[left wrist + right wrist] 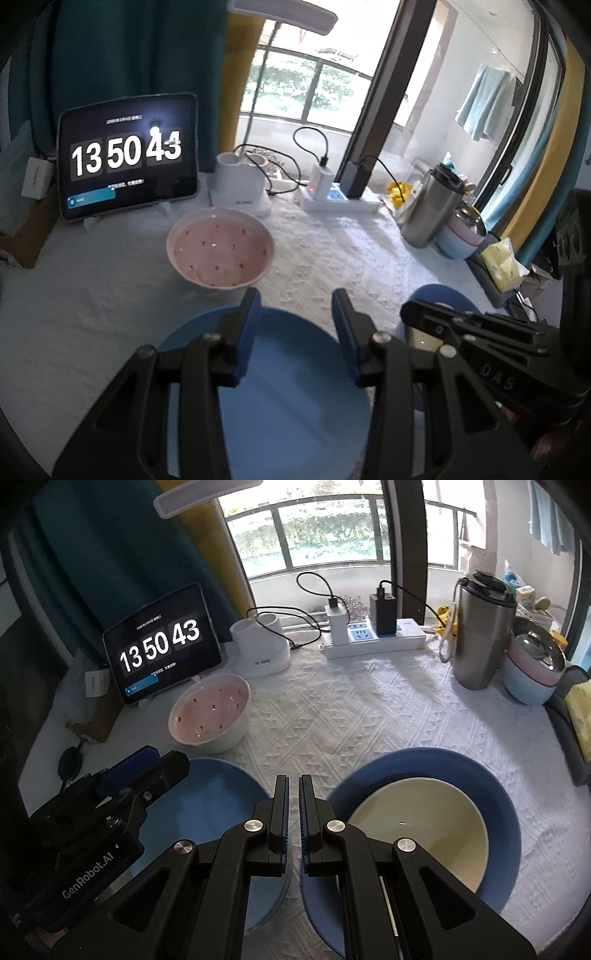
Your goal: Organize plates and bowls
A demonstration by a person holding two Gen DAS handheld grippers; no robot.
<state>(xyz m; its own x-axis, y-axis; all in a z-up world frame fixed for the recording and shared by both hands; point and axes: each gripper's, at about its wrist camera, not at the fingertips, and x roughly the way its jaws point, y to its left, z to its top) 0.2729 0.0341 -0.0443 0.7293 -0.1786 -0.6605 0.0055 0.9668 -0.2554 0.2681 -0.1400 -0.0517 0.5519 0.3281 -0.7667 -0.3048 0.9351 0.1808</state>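
A light blue plate (288,398) lies on the white cloth under my left gripper (295,308). Its blue-padded fingers stand open over the plate's far rim, with nothing between them. Beyond it sits a pink bowl (220,254) with small red marks. My right gripper (293,779) is shut and empty, above the gap between the light blue plate (221,790) and a dark blue plate (424,762). A cream bowl (417,827) rests on the dark blue plate. The left gripper (166,760) and the pink bowl (210,712) show at the left of the right wrist view.
At the back stand a tablet clock (162,646), a white holder (260,646) and a power strip (373,638) with chargers and cables. A steel tumbler (480,635), stacked bowls (532,672) and a yellow pack (581,716) crowd the right edge. Sunglasses (70,762) lie at the left.
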